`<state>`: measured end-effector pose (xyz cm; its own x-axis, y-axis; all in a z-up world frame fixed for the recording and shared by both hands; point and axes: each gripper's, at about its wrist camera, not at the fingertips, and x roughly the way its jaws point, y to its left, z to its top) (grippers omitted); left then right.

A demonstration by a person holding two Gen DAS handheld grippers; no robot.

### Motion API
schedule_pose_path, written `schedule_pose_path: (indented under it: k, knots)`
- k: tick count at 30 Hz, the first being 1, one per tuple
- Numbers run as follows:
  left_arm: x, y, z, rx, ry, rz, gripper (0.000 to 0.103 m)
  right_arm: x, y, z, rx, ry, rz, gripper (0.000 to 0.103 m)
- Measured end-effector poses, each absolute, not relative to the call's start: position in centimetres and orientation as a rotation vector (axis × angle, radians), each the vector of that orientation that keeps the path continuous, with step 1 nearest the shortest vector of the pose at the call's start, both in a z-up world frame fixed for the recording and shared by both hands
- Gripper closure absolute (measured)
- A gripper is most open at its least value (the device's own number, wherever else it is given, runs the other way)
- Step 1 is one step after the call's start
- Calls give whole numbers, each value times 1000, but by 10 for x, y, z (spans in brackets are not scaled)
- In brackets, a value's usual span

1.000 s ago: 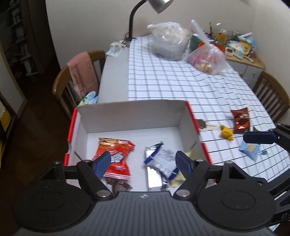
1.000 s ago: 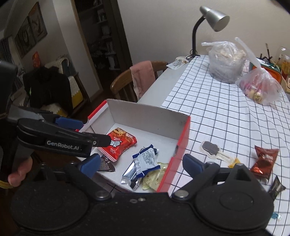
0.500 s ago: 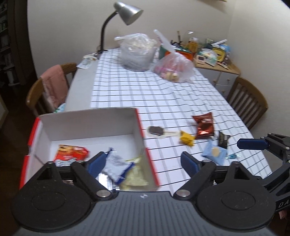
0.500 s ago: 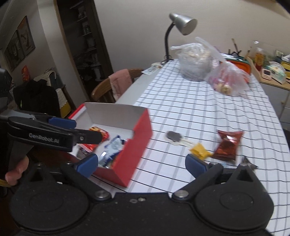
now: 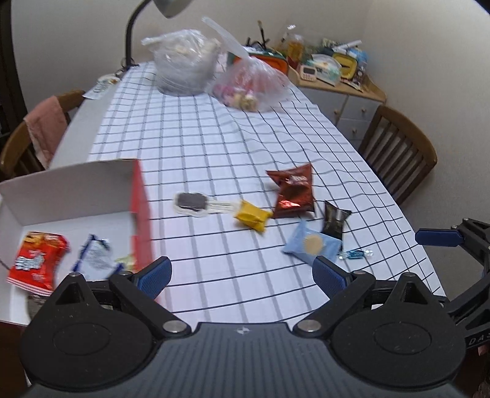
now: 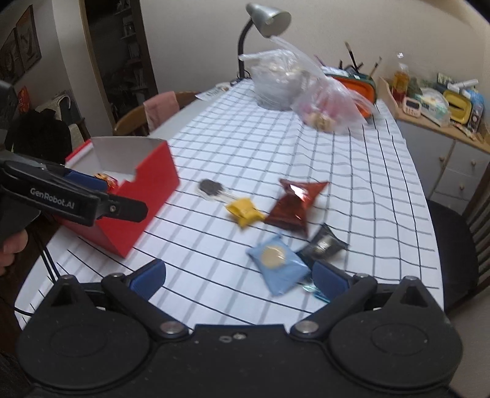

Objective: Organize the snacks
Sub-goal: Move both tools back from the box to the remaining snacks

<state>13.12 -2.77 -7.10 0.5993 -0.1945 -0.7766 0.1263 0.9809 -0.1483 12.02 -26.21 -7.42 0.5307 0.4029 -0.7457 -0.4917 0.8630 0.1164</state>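
Note:
A red box with a white inside (image 5: 141, 196) (image 6: 144, 196) sits at the table's left, holding a red snack bag (image 5: 36, 263) and a blue-white packet (image 5: 95, 257). Loose on the checked cloth lie a clear-wrapped dark biscuit (image 5: 191, 202), a yellow packet (image 5: 252, 212) (image 6: 245, 211), a maroon bag (image 5: 294, 191) (image 6: 294, 205), a black sachet (image 5: 335, 219), a light blue packet (image 5: 312, 243) (image 6: 277, 261) and a small blue candy (image 5: 355, 253). My left gripper (image 5: 242, 274) hovers over bare cloth, jaws opening with nothing between them. My right gripper (image 6: 239, 277) stands open beside the light blue packet.
Two clear plastic bags (image 5: 183, 62) (image 5: 254, 84) and a desk lamp (image 6: 266, 20) stand at the table's far end. Wooden chairs (image 5: 398, 147) (image 5: 18, 144) flank the table. A cluttered sideboard (image 6: 441, 122) is at the right.
Both grippers have swung right, away from the box and over the loose snacks. The left gripper's jaws have spread wider.

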Motion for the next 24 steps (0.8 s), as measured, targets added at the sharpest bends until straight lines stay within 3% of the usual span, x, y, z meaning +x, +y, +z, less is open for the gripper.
schedule_pose_path:
  k: [12, 24]
  knots:
    - [175, -109, -103, -59, 1008, -134, 4, 161, -301, -121, -272, 961, 607, 5]
    - [233, -130, -145, -221, 1185, 44, 4, 195, -310, -161, -381, 1029, 667, 17]
